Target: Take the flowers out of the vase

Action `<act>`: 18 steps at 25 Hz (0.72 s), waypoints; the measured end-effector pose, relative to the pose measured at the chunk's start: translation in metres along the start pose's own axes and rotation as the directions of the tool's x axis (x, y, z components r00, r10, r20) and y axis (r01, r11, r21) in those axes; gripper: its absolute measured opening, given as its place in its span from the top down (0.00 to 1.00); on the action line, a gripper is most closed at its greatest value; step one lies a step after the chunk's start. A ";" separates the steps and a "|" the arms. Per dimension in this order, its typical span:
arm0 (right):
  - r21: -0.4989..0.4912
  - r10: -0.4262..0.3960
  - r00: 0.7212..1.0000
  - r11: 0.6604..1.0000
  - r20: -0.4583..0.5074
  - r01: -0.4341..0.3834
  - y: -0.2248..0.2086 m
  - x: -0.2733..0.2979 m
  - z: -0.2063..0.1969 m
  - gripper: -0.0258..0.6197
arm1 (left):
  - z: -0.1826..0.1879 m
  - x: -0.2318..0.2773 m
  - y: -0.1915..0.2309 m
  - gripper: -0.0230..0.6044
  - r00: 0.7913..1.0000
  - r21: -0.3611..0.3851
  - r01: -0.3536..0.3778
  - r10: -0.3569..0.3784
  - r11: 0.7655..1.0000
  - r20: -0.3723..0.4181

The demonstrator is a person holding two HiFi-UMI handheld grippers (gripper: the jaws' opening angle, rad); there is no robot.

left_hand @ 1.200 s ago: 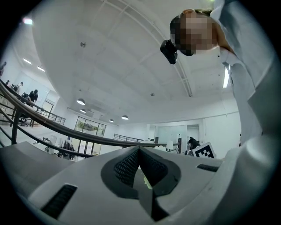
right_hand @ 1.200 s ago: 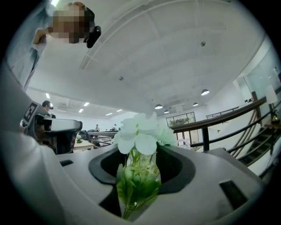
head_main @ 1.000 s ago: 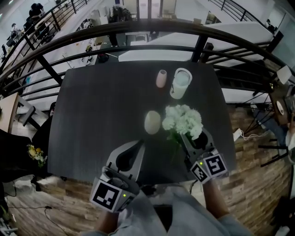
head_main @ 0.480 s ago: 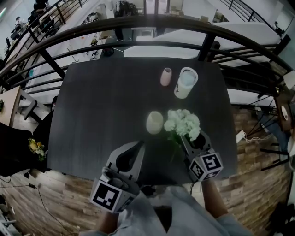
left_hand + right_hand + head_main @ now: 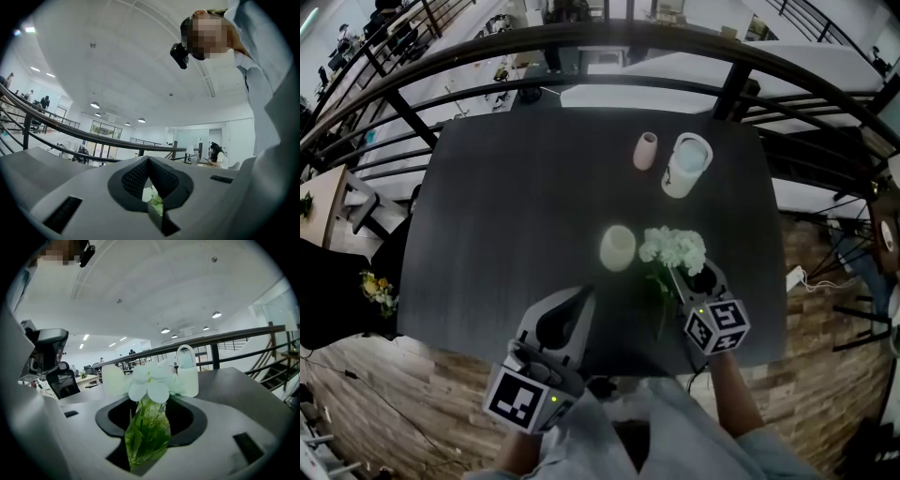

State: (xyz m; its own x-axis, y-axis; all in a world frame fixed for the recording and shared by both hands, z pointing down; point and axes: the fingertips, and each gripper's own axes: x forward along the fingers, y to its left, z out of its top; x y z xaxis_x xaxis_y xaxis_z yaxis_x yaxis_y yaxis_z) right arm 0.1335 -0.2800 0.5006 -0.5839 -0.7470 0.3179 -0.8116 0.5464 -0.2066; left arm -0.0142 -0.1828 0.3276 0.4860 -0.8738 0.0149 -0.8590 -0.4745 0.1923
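The right tool (image 5: 692,279) pinches the bunch of white flowers (image 5: 673,249) by its green stems (image 5: 146,434). The stems run back between the two jaws, which press on them from either side. The white blooms stand out past the jaw tips on the far side. The leafy end trails toward the near edge of the dark worktop (image 5: 506,225).

The flowers are out of the cream vase (image 5: 617,248). The vase stands upright just left of the blooms, close beside them but apart. Whether the bunch rests on the worktop or hangs just over it cannot be told.

The left tool (image 5: 579,298) sits lower left, near the worktop's near edge and well apart from the vase. Its jaws are pressed together at the tips with nothing gripped. Through the small gap behind the tips, a bit of the flowers shows in the distance.

Toward the far side stand a small pink vase (image 5: 645,150) and, just right of it, a white jug with a handle (image 5: 686,166). A dark railing (image 5: 581,42) curves beyond the worktop.
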 end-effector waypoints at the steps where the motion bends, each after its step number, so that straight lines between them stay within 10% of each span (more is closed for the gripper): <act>1: 0.001 0.000 1.000 1.000 -0.011 0.000 -0.002 0.003 -0.004 0.65 | -0.001 0.000 0.001 0.97 1.000 -0.001 -0.003 0.003 1.000 -0.002; 18: -0.023 -0.015 0.985 1.000 -0.170 0.011 -0.008 0.028 -0.050 0.57 | -0.006 -0.002 0.009 0.97 0.999 -0.008 -0.039 0.039 0.999 -0.017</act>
State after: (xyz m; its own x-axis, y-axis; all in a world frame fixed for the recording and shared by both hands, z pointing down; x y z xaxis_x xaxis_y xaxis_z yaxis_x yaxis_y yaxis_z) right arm 0.1244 -0.2865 0.5579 -0.5598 -0.6802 0.4733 -0.8175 0.5465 -0.1816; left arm -0.0220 -0.1842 0.3351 0.4549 -0.8897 0.0393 -0.8760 -0.4391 0.1993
